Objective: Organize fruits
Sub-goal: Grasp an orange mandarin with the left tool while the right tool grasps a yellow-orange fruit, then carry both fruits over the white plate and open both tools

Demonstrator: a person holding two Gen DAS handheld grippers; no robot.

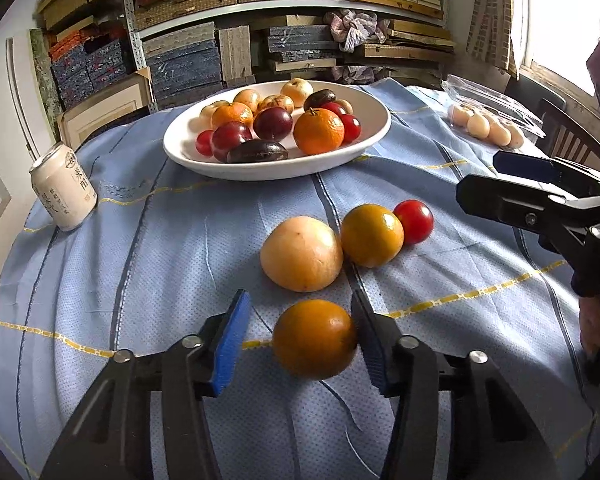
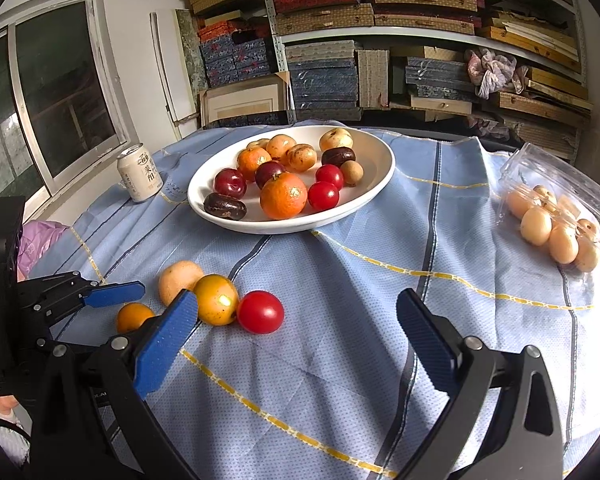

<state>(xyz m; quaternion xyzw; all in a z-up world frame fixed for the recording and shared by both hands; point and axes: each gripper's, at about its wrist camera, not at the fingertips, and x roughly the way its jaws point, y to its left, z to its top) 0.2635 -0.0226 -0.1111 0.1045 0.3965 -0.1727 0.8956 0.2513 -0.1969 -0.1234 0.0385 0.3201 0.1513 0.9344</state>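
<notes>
Shelves stacked with patterned boxes (image 2: 324, 80) fill the wall behind my desk (image 1: 140, 264), which wears a blue cloth with yellow dashed lines. My left claw (image 1: 296, 340) sits low over the near edge, pointing toward the plate, its blue pads spread wide around a small orange (image 1: 314, 338); the right pad touches the fruit's side, the left pad stands apart from it. My right claw (image 2: 296, 328) hovers over bare cloth further right, its pads spread wide and holding nothing.

I see the small orange is smooth, deep orange and slightly blurred, resting on the cloth. Just beyond it lies a pale peach-coloured fruit (image 1: 302, 254), touching a yellow-orange fruit (image 1: 372, 235), which in turn touches a red tomato (image 1: 414, 221). Farther back, a white oval plate (image 1: 376, 136) carries tangerines, dark plums, cherry tomatoes, brown-speckled fruits and two dark oblong ones.

A cream drink can (image 1: 64, 186) stands upright at the left edge of the desk. A clear plastic box (image 2: 556, 208), lid open, holds pale egg-shaped fruits at the far right. The pale fruit lies directly between my left claw and the plate.
</notes>
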